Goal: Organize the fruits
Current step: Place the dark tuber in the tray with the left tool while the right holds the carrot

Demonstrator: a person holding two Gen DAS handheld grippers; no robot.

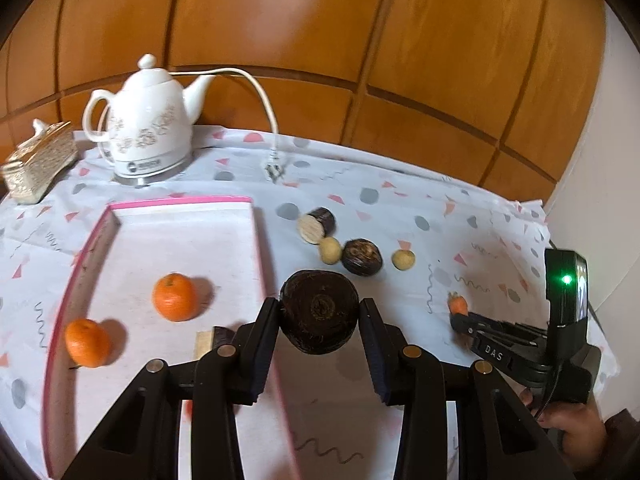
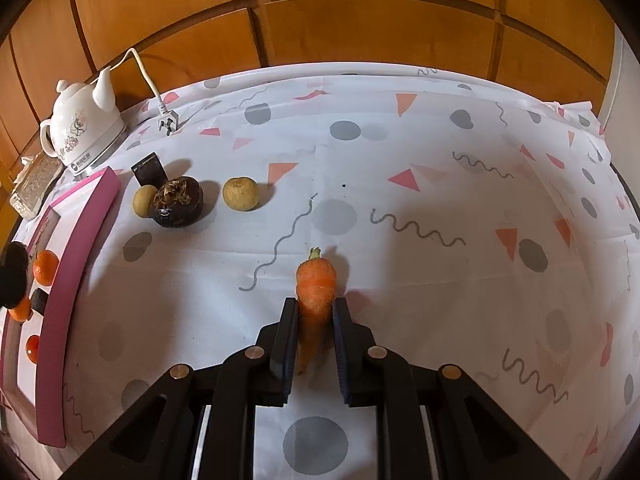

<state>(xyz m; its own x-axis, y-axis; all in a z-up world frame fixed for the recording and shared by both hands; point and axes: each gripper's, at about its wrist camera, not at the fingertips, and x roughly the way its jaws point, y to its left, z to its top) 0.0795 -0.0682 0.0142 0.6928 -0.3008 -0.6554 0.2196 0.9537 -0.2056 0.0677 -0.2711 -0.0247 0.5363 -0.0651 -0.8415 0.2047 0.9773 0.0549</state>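
The left gripper [image 1: 319, 312] has its fingers clamped across the dark, round, rough-skinned fruit [image 1: 319, 310] at its widest girth, above the pink-rimmed tray's [image 1: 256, 236] edge, while the right gripper [image 2: 316, 322] pinches a firm, tapered carrot [image 2: 315, 284] mid-body over the counter [image 2: 420, 184], probably slip-prone.

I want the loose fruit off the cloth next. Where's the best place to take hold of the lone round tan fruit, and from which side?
Grip the lone tan fruit across its widest middle, coming from above or the open right side. It is round and stands apart, with the dark fruit only to its left.
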